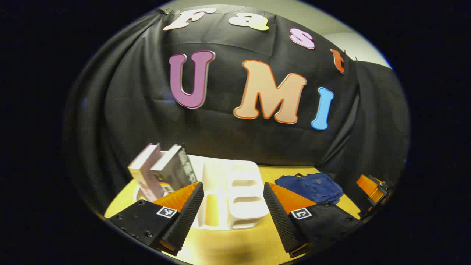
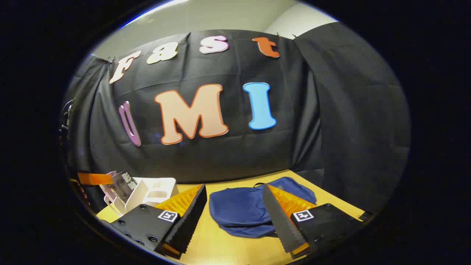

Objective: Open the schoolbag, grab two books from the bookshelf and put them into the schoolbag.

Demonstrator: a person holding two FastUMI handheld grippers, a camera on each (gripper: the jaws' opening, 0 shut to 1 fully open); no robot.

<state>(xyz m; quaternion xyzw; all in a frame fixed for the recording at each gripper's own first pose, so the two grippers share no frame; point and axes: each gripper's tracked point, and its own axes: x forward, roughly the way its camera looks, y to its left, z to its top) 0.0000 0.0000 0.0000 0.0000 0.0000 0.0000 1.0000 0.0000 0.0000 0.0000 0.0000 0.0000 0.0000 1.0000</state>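
Fingers of your left gripper (image 1: 233, 211) and right gripper (image 2: 234, 217) are spread, gripping nothing; two upright books (image 1: 162, 171) lean in the white plastic bookshelf (image 1: 235, 193), and the navy fabric schoolbag (image 2: 243, 209) lies on the yellow table (image 2: 220, 246).

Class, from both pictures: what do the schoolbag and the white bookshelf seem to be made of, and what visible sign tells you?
Schoolbag: soft navy fabric, probably woven cloth, matte; it lies slumped and creased on the table. Bookshelf: probably moulded white plastic, smooth with a slight sheen; rounded edges and cut-out slots suggest one cast piece.
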